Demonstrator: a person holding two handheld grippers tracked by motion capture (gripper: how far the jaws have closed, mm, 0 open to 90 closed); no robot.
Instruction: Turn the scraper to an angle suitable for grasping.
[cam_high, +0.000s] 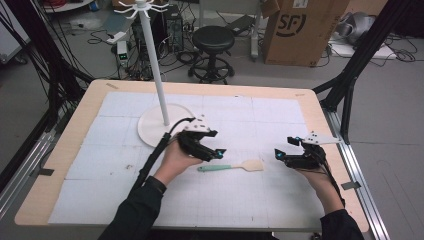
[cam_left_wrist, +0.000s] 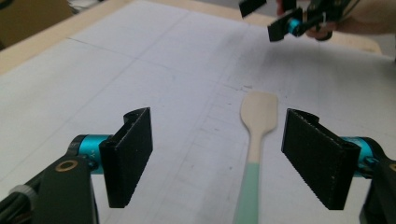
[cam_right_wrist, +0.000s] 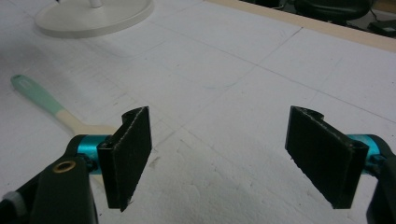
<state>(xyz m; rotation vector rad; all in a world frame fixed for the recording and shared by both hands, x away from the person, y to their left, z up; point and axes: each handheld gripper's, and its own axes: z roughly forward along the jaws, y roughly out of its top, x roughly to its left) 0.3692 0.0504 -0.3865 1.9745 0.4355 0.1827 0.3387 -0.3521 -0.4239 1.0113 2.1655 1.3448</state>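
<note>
Two grippers over bench (cam_high: 60, 165) | white gridded mat (cam_high: 260, 195) covers wood top | spatula (cam_high: 231, 167) flat on mat, near side of stand (cam_high: 165, 125) | left gripper (cam_high: 220, 152) released, above green handle | right gripper (cam_high: 278, 154) released, just beyond blade | behind stand: stool (cam_high: 213, 39), box (cam_high: 300, 30), cables on grey floor

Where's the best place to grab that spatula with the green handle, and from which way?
Probably the green handle of the spatula, taken from above by the left gripper, whose open jaws already hang over it. The spatula lies flat on the table, so only a downward reach gets jaws on both sides. The handle is narrow and even; the wooden blade is wide and thin.
</note>
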